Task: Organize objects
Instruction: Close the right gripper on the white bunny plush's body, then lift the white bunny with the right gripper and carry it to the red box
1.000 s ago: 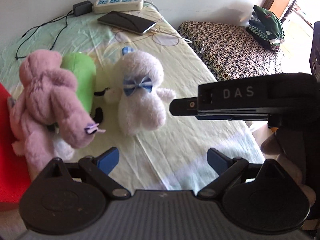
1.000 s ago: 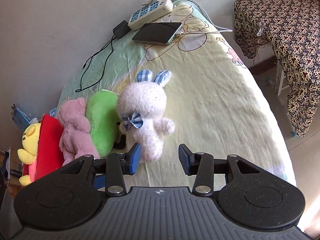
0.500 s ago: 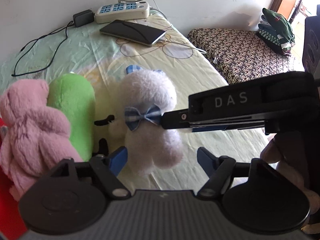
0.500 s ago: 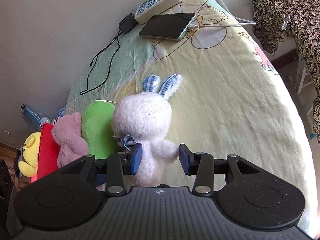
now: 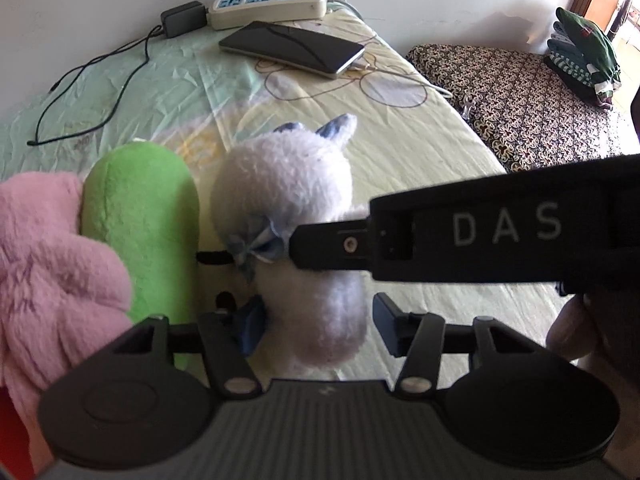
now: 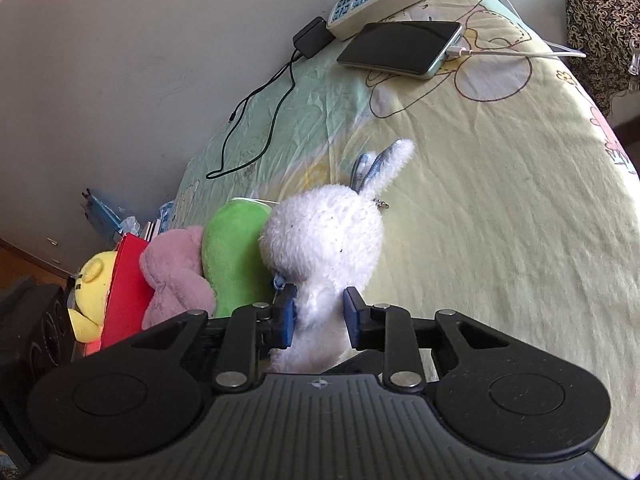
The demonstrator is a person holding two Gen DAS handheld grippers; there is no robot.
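Wrinkled bedsheet (image 6: 500, 208), right gripper (image 6: 319, 310) jaws squeezing fluffy white rabbit (image 6: 324, 240), left gripper (image 5: 318, 322) jaws spread

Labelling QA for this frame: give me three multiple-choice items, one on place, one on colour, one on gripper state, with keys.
1. What lies directly beside the white plush rabbit?
A. green plush toy
B. phone
C. power strip

2. What colour is the rabbit's bow tie?
A. red
B. blue
C. yellow

3. How does the right gripper stand?
A. open above the phone
B. shut on nothing
C. jaws round the rabbit's body

Key: 1 A, the green plush toy presses against the rabbit. 2 B, the bow tie reads light blue. 3 C, both blue pads flank the rabbit's white body.
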